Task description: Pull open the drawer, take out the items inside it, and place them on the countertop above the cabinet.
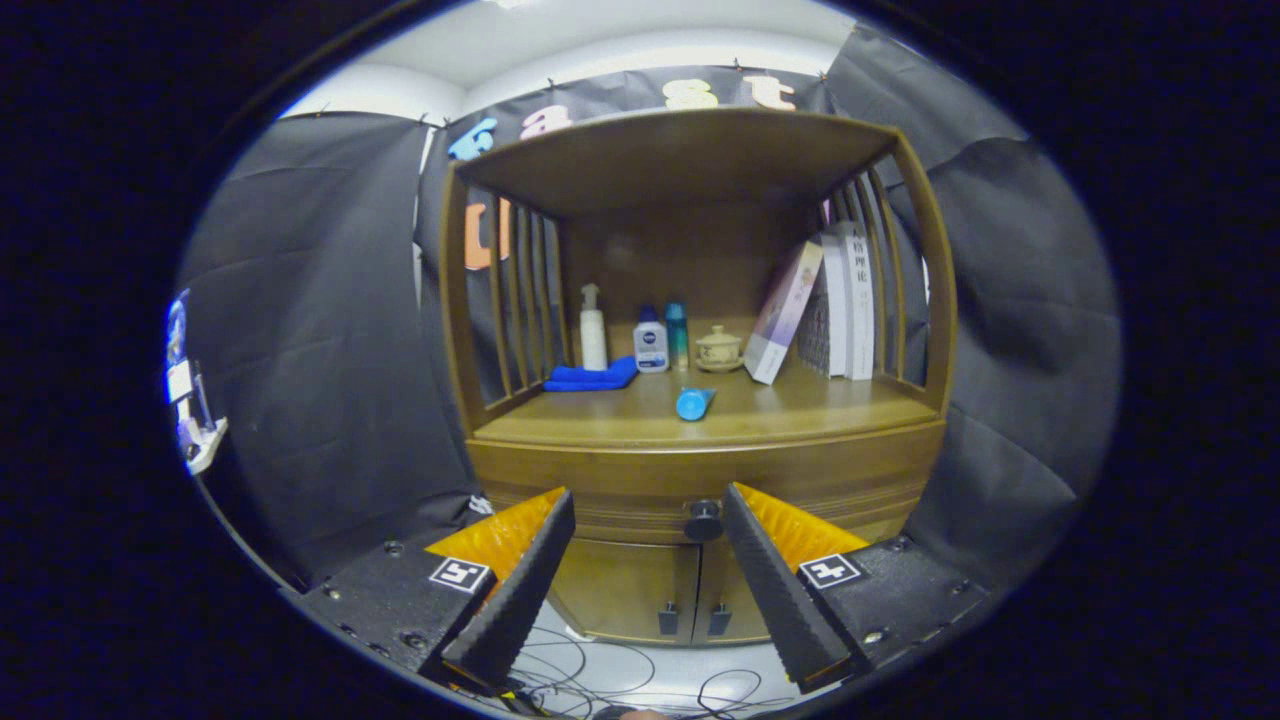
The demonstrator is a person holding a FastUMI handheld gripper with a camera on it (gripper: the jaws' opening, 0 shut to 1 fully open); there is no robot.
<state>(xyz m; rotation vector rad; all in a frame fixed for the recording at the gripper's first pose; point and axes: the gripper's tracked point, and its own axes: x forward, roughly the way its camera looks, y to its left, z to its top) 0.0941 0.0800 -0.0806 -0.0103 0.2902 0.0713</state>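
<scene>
Wooden cabinet (700,470) ahead: its drawer knob (703,520) sits just beyond the gripper (648,497), whose fingers are spread wide.

Cloth-walled recording booth around home cabinet (700,470)

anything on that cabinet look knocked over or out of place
One thing: a blue tube lies on its side near the countertop's front edge, while the other bottles stand upright behind it. A book leans against the upright ones. The tongs hang open before the drawer knob.
</scene>
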